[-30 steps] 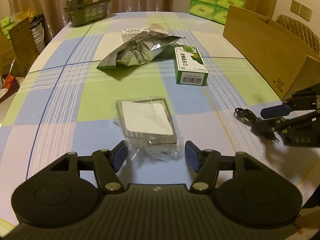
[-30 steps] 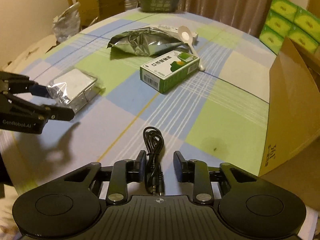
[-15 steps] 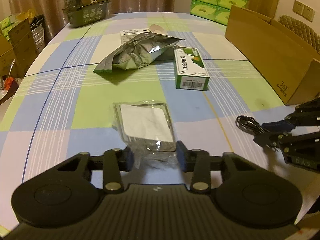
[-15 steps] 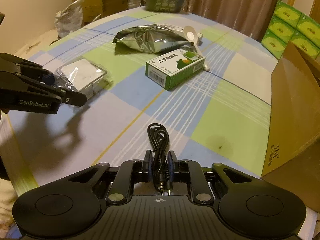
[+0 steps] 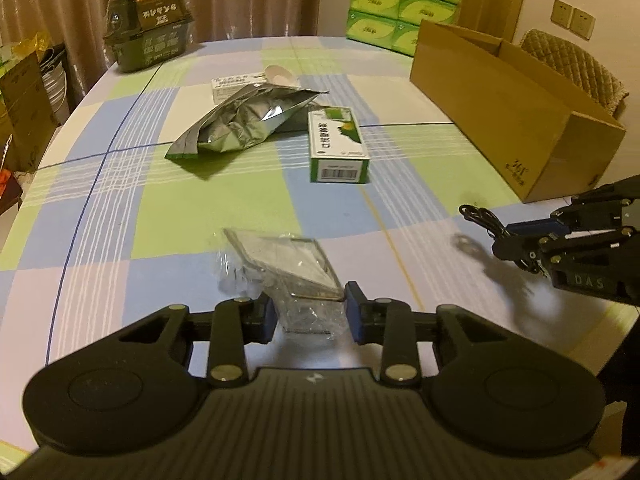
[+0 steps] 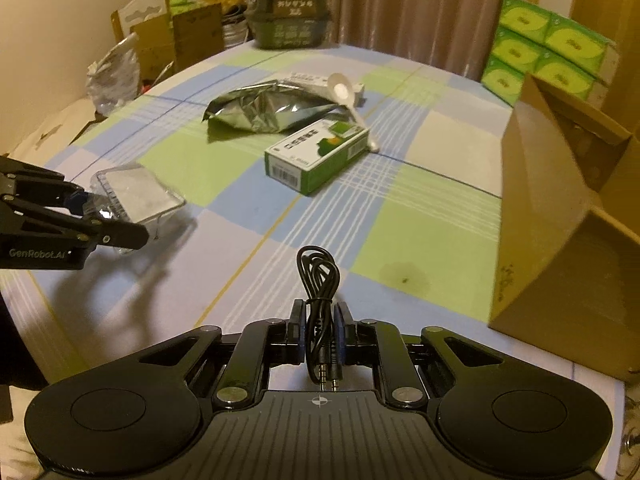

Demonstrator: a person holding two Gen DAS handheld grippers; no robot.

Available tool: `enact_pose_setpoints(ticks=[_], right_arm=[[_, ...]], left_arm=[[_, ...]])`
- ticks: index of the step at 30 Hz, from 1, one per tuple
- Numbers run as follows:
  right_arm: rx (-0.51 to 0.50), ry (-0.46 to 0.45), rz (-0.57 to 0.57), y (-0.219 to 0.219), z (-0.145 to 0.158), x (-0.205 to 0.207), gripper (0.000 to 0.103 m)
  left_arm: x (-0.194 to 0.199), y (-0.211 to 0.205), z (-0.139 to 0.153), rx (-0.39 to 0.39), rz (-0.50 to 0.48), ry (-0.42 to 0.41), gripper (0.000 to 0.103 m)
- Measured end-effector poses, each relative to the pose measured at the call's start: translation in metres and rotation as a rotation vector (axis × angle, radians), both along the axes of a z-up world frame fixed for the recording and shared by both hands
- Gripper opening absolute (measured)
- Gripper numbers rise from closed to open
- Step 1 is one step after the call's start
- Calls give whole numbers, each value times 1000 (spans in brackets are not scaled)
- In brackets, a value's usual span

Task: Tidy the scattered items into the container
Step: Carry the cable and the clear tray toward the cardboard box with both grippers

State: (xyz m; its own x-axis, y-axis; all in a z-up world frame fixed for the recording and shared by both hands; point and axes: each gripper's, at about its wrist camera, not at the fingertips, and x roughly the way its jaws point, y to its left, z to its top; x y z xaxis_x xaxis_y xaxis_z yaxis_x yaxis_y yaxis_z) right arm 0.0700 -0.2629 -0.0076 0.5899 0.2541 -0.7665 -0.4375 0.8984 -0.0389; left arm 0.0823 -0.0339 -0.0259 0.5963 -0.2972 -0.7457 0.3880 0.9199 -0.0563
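The plastic-wrapped tray (image 5: 286,270), low centre in the left view, tilts off the table (image 5: 224,200), pinched at its near edge by the closed left tool (image 5: 308,312). The right tool (image 6: 320,330) clamps a coiled black audio cable (image 6: 319,280) low centre, both likely bound for the open cardboard box (image 6: 568,216) at right.

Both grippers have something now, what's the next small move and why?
Probably lift both and carry them toward the cardboard box. The left gripper is shut on the plastic-wrapped tray, the right gripper on the black cable, and the box stands open to the right.
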Motion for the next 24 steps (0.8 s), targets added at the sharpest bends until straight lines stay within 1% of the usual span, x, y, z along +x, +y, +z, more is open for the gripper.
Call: enact_pose_setpoints(ticks=[4,6,9,13,16,19,21,23,24], right_arm=[[-15,24,-3,-3,-3,-4,11],[-39,42,10,-2,-9,-5,11],[-48,49,23,-1,-18,-7,11],[-56,43,27,1,-23,-7,11],[-62,47,32,2,-26,-4,12],[-62,52,31,3,-29,-3,16],[-61,45,31,3,-29,-4,21],[-56,45,31,3,-30,-3,23],[-55,44,30,3,-30,-2,24]], left_arm=[[-6,-4,-1,14,-11,5,29],[-9,-4,-4,21,-10,17,29],[-14,-4,-8,45,0,36,31],[-18,-1,-15,71,28,43,41],[-18,0,-17,84,50,20,45],[-16,-2,-19,87,66,5,47],[-14,-3,-21,88,76,-5,48],[-12,-4,-24,82,78,-12,47],[-10,-4,-25,74,77,-10,39]])
